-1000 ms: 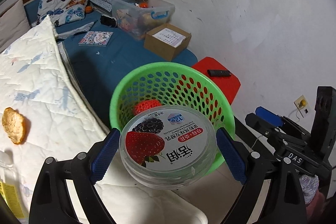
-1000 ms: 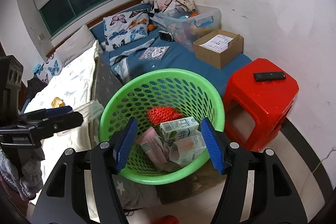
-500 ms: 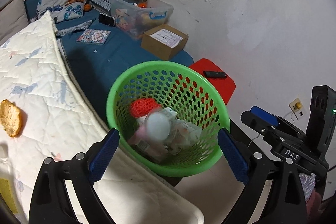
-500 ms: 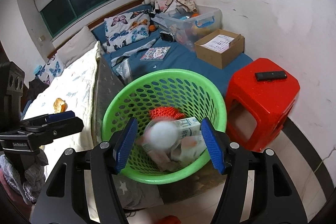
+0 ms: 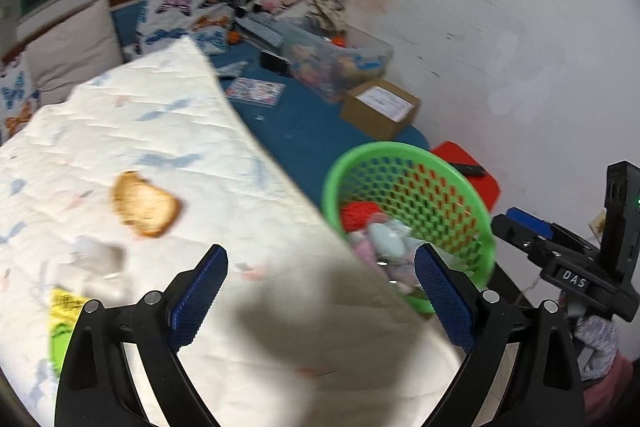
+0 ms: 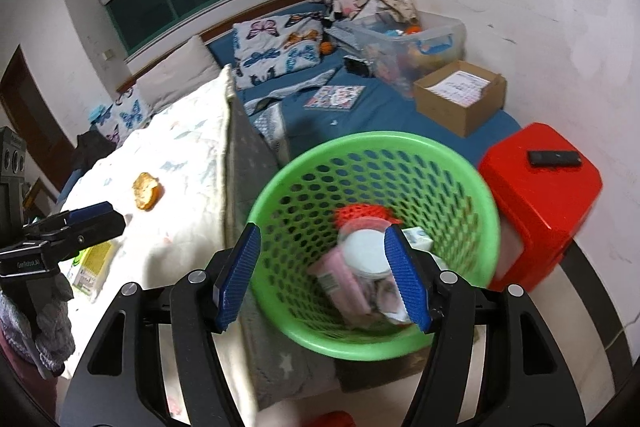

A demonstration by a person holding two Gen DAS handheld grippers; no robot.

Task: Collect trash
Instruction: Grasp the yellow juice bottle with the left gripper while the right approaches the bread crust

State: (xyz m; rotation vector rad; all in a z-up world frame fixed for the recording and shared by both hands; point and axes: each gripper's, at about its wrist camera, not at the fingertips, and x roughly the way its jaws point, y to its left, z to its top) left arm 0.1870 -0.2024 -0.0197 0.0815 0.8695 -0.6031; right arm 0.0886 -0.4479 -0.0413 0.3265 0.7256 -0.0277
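On the far left of the left wrist view, a plastic bottle [image 5: 94, 265] with a yellow-green label lies on the white quilt [image 5: 168, 131] of the bed, its lower end cut off by the edge of the picture and its shape blurred. Just right of it and farther up the quilt lies a bread piece [image 5: 145, 205], its long axis running across the view. The left gripper [image 5: 320, 301] hangs above the quilt with jaws spread wide and nothing between them; bottle and bread lie ahead and to its left, so this hand is likely the nearer one. Farther right, beside the bed, stands the green basket [image 5: 404, 151] with a yogurt tub [image 6: 366, 251] and other wrappers inside, too blurred to name. The right gripper [image 6: 326, 275] hovers over the basket [image 6: 372, 143], jaws apart and empty.
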